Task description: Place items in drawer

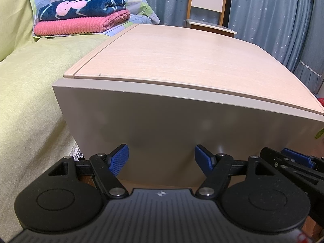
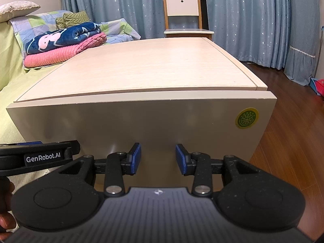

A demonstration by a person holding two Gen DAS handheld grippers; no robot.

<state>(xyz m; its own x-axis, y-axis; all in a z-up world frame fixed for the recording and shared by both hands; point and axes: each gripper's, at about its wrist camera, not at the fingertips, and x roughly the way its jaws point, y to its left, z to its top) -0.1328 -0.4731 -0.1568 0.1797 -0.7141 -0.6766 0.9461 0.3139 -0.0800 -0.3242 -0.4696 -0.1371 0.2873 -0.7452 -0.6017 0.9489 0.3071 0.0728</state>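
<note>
Two black grippers, left gripper [image 1: 161, 158] and right gripper [image 2: 158, 159], both released and empty, face one beige wooden cabinet's closed drawer front [image 2: 141, 121]; two folded blankets [image 2: 60, 44], perhaps towels, lie far left.

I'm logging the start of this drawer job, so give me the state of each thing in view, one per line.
Left tongs: open, holding nothing.
Right tongs: open, holding nothing.
Drawer front: shut, flush under the top.
Cabinet top: bare.
Blankets: folded, stacked on the bed.
Chair: upright, seat empty.
Curtains: drawn.
</note>
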